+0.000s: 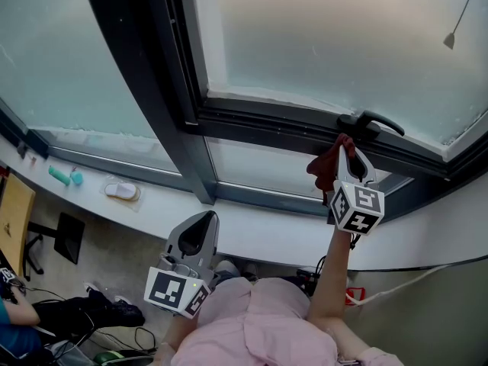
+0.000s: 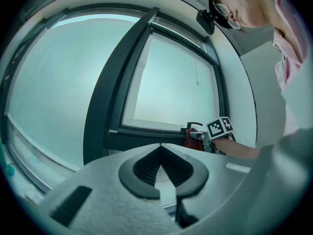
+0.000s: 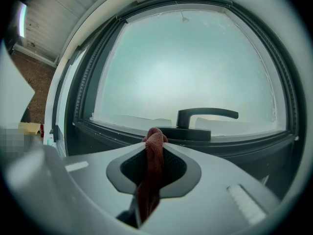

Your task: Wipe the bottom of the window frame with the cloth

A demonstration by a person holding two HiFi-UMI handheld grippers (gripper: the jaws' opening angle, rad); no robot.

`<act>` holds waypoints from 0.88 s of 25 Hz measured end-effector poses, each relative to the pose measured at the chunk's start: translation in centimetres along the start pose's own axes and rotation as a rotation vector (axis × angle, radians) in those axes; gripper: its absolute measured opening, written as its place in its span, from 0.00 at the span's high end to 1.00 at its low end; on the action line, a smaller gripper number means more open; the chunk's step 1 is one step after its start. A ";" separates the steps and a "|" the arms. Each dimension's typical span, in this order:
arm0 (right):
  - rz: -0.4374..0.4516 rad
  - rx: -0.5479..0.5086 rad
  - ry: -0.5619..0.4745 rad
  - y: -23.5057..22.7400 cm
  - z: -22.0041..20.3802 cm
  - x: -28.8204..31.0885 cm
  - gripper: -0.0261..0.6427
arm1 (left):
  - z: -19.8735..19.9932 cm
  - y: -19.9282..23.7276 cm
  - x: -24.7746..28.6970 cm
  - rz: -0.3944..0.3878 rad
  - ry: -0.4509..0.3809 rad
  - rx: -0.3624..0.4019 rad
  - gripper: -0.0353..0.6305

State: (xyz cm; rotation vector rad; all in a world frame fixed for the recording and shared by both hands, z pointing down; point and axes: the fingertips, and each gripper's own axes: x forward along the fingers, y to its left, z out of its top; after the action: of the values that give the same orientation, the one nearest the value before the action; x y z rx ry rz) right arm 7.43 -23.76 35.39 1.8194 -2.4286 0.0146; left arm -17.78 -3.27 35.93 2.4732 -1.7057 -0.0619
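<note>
My right gripper (image 1: 347,145) is raised to the bottom rail of the dark window frame (image 1: 274,120) and is shut on a dark red cloth (image 1: 328,166), just below the black window handle (image 1: 371,122). In the right gripper view the cloth (image 3: 151,170) is pinched between the jaws, its top fold close to the handle (image 3: 200,119) and the frame's lower rail (image 3: 122,133). My left gripper (image 1: 200,227) hangs low near the person's body, shut with nothing in it. The left gripper view shows the shut left gripper (image 2: 160,147) and, beyond it, the right gripper's marker cube (image 2: 220,127) and the cloth (image 2: 190,138).
A white sill (image 1: 252,231) runs below the window, with a teal object (image 1: 61,175) and a small white-and-tan object (image 1: 122,191) at the left. A thick dark mullion (image 1: 164,113) splits the panes. A blind cord pull (image 1: 450,40) hangs upper right. Cables and bags lie on the floor (image 1: 84,311).
</note>
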 end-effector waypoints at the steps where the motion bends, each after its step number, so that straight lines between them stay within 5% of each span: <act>1: -0.004 0.001 0.001 -0.2 0.0 -0.1 0.89 | 0.0 -0.1 0.0 -0.001 -0.001 0.000 0.95; 22: -0.083 0.029 0.002 -3.5 -0.4 -0.9 0.89 | 0.2 -0.5 0.5 -0.025 -0.007 0.002 0.95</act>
State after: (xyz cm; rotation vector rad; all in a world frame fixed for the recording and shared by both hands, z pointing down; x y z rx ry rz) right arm 11.06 -23.83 35.56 1.9293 -2.3614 0.0450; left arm -17.19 -3.61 35.68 2.4986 -1.6788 -0.0721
